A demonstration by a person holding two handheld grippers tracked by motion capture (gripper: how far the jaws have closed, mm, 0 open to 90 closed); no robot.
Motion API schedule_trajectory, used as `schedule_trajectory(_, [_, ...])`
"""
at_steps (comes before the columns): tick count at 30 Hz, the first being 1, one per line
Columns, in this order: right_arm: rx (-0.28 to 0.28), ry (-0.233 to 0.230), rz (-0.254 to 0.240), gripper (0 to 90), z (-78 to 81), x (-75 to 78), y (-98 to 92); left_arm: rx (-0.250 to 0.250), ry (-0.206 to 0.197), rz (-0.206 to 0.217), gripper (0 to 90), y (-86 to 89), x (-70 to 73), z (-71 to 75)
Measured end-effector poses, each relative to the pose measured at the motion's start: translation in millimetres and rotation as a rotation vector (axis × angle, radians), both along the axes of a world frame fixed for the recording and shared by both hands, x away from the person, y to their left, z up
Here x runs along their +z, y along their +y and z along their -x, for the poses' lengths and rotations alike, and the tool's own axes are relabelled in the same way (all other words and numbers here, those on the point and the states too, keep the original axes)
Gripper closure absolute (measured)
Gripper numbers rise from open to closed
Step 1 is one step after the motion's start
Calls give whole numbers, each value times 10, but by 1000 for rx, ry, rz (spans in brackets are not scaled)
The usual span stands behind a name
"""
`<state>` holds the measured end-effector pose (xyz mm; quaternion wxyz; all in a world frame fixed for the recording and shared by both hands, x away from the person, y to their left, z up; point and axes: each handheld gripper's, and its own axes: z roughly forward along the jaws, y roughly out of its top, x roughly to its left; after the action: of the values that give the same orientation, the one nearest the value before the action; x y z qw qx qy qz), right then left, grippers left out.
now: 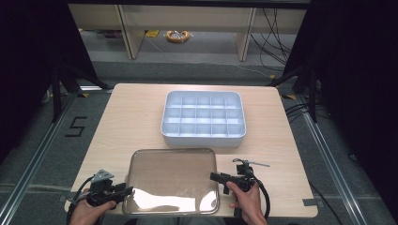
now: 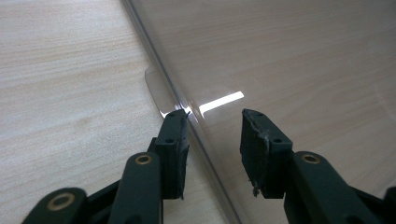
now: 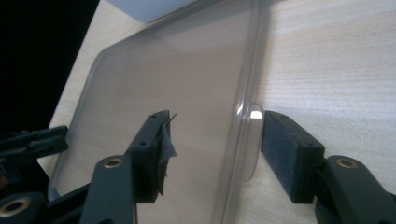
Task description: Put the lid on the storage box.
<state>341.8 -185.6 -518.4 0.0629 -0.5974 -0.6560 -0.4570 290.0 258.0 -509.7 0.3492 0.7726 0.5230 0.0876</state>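
A clear plastic lid lies flat on the near part of the wooden table, in front of a pale blue compartment tray. My left gripper is at the lid's left edge, open, with its jaws straddling the rim beside a small tab. My right gripper is at the lid's right edge, open too, one jaw over the lid and the other outside the rim by a tab. Neither gripper has closed on the lid.
The compartment tray has several empty cells and sits at the table's middle. Bare wood lies to the left and right of it. The table's front edge runs just under the person's hands.
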Motion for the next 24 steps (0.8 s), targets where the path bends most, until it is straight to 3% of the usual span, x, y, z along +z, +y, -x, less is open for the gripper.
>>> schedule_trajectory(1, [-7, 14, -11, 461, 11, 3, -10, -2, 2, 4, 603, 4, -2, -1])
schedule_trajectory(3, [-17, -3, -14, 498, 26, 9, -28, -2, 2, 10, 602, 7, -5, -1])
schedule_trajectory(6, [-20, 33, -63, 571, 80, 46, -53, 2, 3, 18, 595, 23, -5, -1])
schedule_trajectory(7, [-11, 9, -70, 610, 78, 19, -60, 1, -3, 27, 593, 30, -15, -4])
schedule_trajectory(8, [12, 48, -100, 648, 99, 28, -61, 3, 0, 36, 588, 25, -14, -1])
schedule_trajectory(9, [-5, 77, -126, 666, 126, 45, -32, 4, -1, 39, 585, 24, -14, 1])
schedule_trajectory(10, [32, 53, -123, 680, 133, 40, -34, 5, 6, 36, 584, 24, -6, 2])
schedule_trajectory(13, [40, 12, -92, 683, 138, 52, -16, -2, 2, 44, 570, 29, -17, 5])
schedule_trajectory(18, [64, -51, -105, 707, 181, 100, -37, -4, -1, 51, 521, 17, -18, 5])
schedule_trajectory(20, [83, -86, -102, 710, 190, 139, -38, -7, -5, 40, 459, 8, -13, 0])
schedule_trajectory(22, [84, -92, -96, 712, 203, 168, -24, 10, -3, 11, 376, 36, -7, -14])
schedule_trajectory(24, [88, -102, -102, 717, 196, 169, -28, 34, 1, 24, 312, 71, -9, -36])
